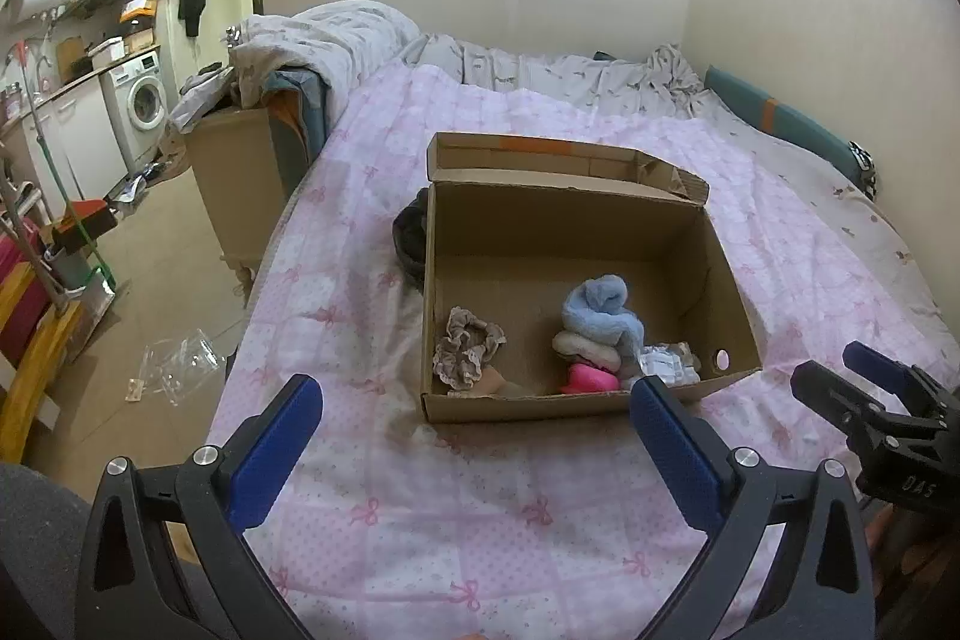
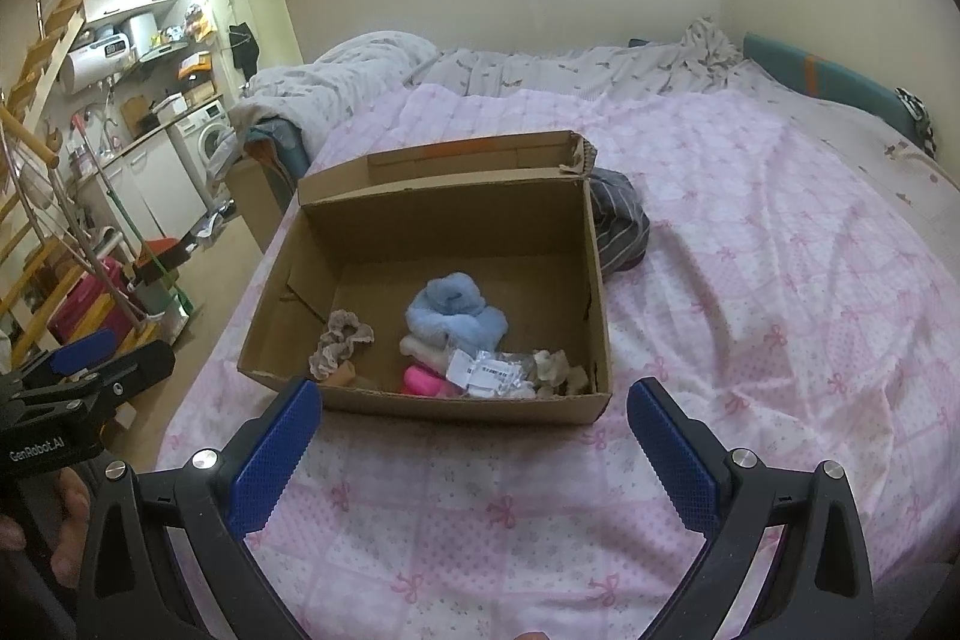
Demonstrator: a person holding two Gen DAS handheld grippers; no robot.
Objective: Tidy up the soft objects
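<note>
1. Left wrist view: the left hand-held gripper (image 1: 474, 403) stands wide open and holds nothing, poised over the pink bedspread (image 1: 420, 508) short of the cardboard box (image 1: 576, 403).
2. The box lies straight ahead of it, lid folded back. Inside sit a blue fluffy cloth (image 1: 603, 310), a frilly beige scrunchie (image 1: 465, 346) near the left wall, and a pink item (image 1: 588, 379) against the near wall.
3. A dark bundle (image 1: 411, 238) lies on the bed touching the box's outer left wall, ahead and slightly left. It appears to be the one soft thing not yet boxed.
4. The right hand-held gripper (image 1: 834, 370) enters at the right edge; its opening cannot be judged from here.
5. Right wrist view: the right hand-held gripper (image 2: 474, 403) is likewise wide open and empty, the box (image 2: 420, 406) just ahead.
6. A striped dark garment (image 2: 621, 220) lies beyond the box's far right corner, touching it, long axis running away from the camera. The right side looks nearer to it.
7. The left hand-held gripper (image 2: 102, 358) shows only in part at the left edge.
8. Hidden: the box walls cover much of both outside pieces. Whether they are the same thing cannot be told. The small white packets (image 2: 498, 373) are too blurred to identify.
</note>
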